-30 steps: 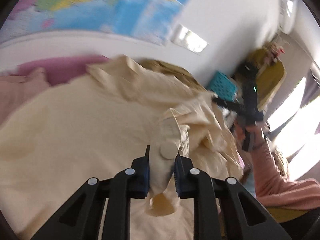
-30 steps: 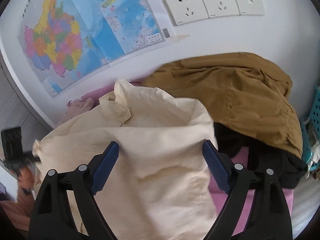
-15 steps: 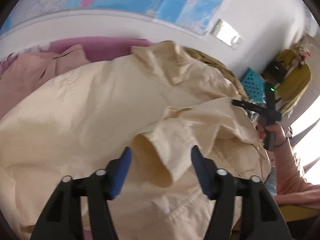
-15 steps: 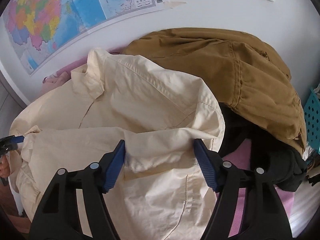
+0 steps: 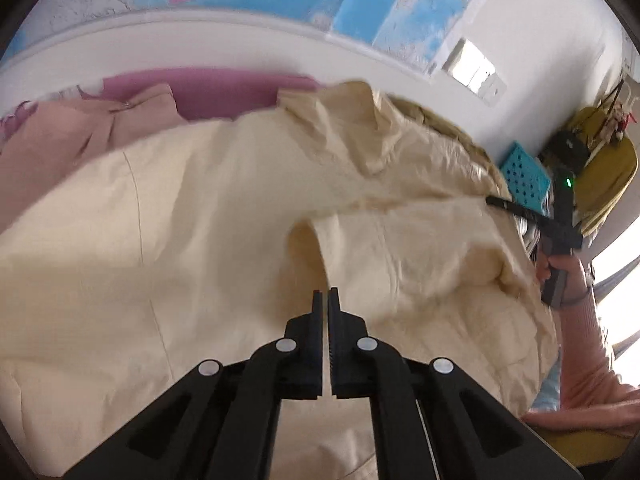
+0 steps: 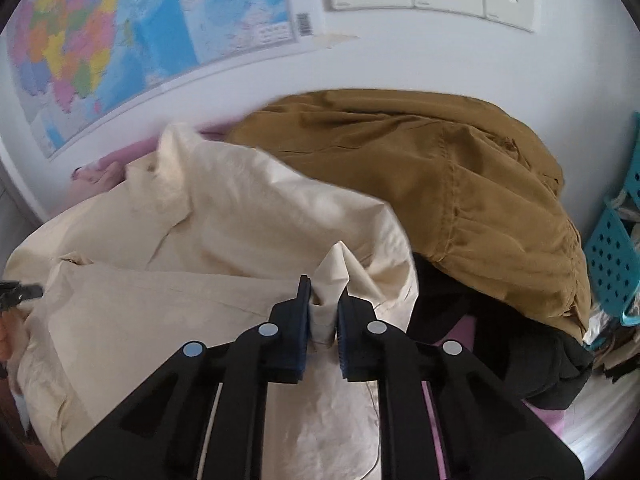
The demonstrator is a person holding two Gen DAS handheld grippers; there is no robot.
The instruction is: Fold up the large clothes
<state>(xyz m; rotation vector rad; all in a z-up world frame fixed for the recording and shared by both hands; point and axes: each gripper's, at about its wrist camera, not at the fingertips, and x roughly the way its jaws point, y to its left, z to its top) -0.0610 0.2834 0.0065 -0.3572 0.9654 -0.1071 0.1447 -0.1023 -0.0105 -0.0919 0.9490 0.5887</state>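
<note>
Jaws pinch cream shirt both sides, left apparently; brown garment crowds beside.

Both our grippers closed

Our left gripper has its jaws pressed nearly together, only a thin slit between them. Our right gripper pinches a bunch of cloth. Our right hand grips its handle, sleeve to the wrist.
</note>
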